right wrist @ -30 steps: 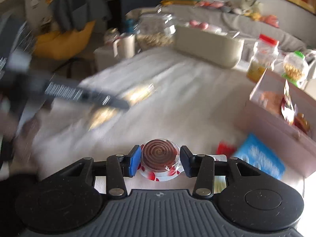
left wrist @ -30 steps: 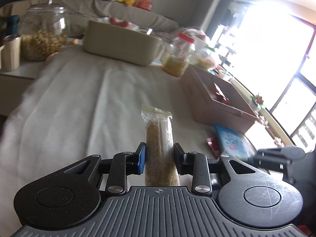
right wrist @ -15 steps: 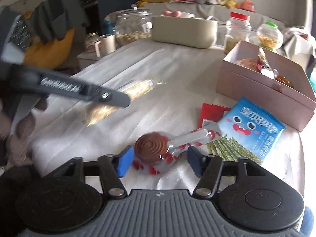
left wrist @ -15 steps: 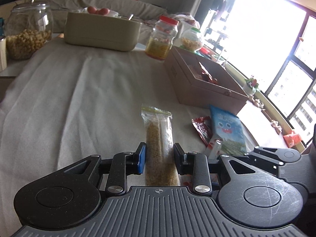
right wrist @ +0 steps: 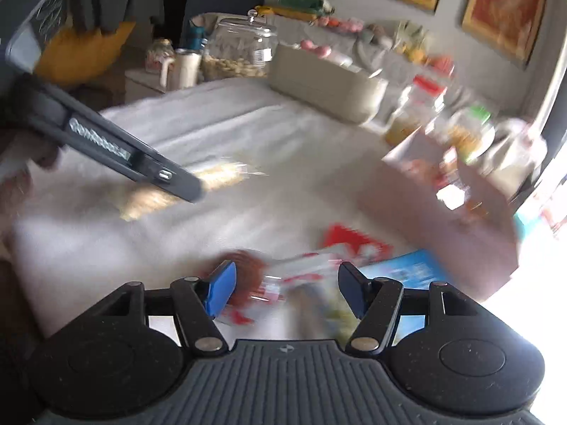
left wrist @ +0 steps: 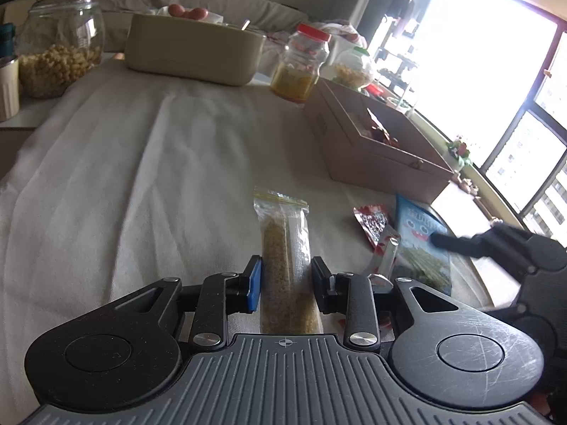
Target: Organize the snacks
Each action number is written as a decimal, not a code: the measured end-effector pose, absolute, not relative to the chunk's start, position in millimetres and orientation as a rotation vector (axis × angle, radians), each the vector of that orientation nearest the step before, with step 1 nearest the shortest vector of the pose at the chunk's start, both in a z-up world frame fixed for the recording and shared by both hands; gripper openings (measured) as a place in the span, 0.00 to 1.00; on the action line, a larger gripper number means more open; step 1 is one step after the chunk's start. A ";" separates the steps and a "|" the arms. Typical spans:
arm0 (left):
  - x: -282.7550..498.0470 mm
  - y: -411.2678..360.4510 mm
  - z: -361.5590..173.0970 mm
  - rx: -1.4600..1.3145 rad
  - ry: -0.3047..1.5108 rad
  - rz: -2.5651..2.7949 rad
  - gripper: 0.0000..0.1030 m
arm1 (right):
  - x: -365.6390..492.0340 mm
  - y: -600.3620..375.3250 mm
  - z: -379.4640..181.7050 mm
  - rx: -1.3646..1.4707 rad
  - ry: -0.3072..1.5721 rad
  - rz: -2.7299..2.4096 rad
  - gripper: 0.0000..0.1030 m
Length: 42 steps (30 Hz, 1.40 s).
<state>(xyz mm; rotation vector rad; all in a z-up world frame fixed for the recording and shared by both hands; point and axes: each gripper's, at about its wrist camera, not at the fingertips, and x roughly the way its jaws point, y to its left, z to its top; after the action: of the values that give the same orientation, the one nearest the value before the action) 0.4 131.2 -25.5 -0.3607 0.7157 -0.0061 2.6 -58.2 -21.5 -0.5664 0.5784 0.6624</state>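
Note:
My left gripper (left wrist: 286,278) is shut on a clear zip bag of yellow grains (left wrist: 285,248), held above the white cloth; the bag also shows in the right wrist view (right wrist: 212,180). My right gripper (right wrist: 286,288) is open, with a brown spiral lollipop in a red-and-white wrapper (right wrist: 255,272) lying on the cloth between its fingers, blurred. A blue snack packet (left wrist: 420,244) and a red packet (left wrist: 372,221) lie beside it. A pink box (left wrist: 372,148) with snacks inside stands to the right.
A beige container (left wrist: 193,49), a glass jar of nuts (left wrist: 58,56), a red-lidded jar (left wrist: 299,67) and a green-lidded jar (left wrist: 352,67) stand at the back of the table. A bright window is on the right.
My right gripper opened and let go of the lollipop, which now lies on the cloth. The left gripper kept its hold on the grain bag and swung slightly.

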 end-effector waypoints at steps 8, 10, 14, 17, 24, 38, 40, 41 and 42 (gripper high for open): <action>8.0 123.1 -37.1 -0.317 0.772 0.013 0.33 | 12.0 -66.0 -7.1 -0.287 0.720 0.828 0.60; 6.8 122.2 -37.3 -0.310 0.771 0.015 0.33 | 9.6 -53.3 -15.7 -0.333 0.713 0.828 0.58; 5.7 124.1 -39.6 -0.315 0.773 0.014 0.33 | 15.0 -36.3 -33.1 -0.376 0.770 0.833 0.54; 5.0 123.7 -39.7 -0.313 0.773 0.013 0.33 | 9.5 -37.7 -33.4 -0.409 0.758 0.824 0.44; -1.8 112.5 -31.1 -0.280 0.766 -0.028 0.33 | 5.4 -73.4 10.4 -0.335 0.662 0.877 0.44; 49.2 55.7 80.9 -0.163 0.558 -0.301 0.33 | 22.7 -170.3 115.7 -0.276 0.357 0.563 0.44; 87.5 56.4 98.2 -0.198 0.533 -0.292 0.33 | 31.6 -178.7 119.0 -0.256 0.355 0.525 0.44; 110.3 57.0 103.5 -0.222 0.532 -0.289 0.33 | 35.7 -183.0 118.9 -0.244 0.359 0.512 0.44; 134.4 57.2 105.8 -0.251 0.535 -0.291 0.33 | 39.7 -187.8 117.8 -0.232 0.364 0.502 0.44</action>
<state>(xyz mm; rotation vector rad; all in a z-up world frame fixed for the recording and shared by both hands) 134.4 57.2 105.8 -0.2513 0.5345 -0.2907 39.7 -187.8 117.8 -0.2321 0.3643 0.5020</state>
